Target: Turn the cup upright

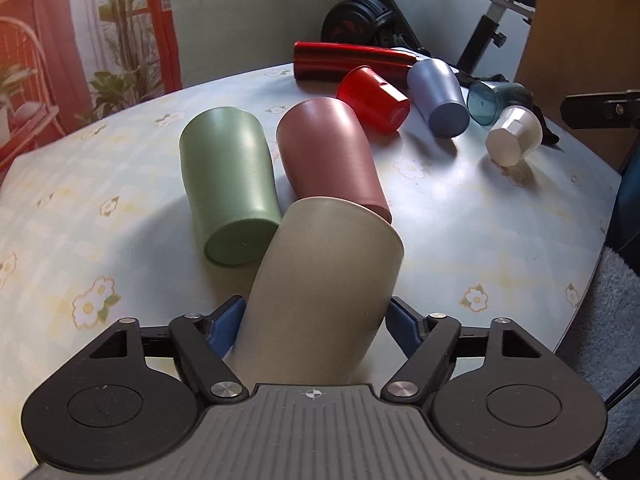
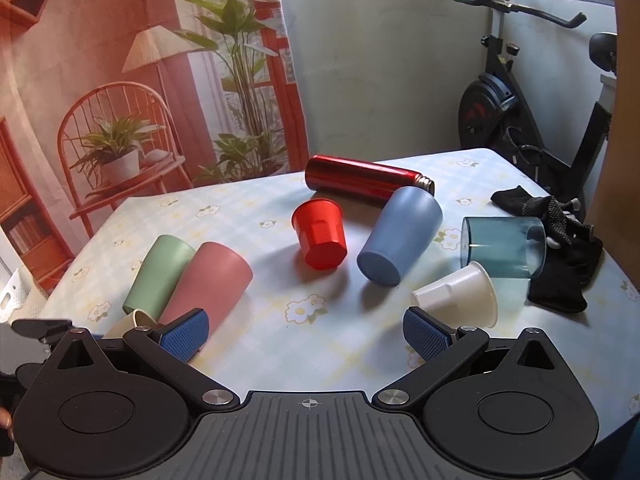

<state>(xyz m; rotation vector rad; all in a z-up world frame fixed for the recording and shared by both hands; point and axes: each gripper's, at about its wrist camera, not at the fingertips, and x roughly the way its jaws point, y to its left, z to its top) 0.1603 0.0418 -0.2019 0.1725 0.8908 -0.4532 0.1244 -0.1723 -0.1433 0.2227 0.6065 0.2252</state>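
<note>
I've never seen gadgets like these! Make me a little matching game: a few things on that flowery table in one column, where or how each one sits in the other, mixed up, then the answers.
Things:
1. beige cup
2. green cup
3. red bottle
4. black cloth

Places or states:
A. lying at the far side of the table, behind the red cup
B. between the left gripper fingers
C. bunched by the clear blue cup
D. on its side, beside the pink cup

Pairs: 1-B, 2-D, 3-A, 4-C
</note>
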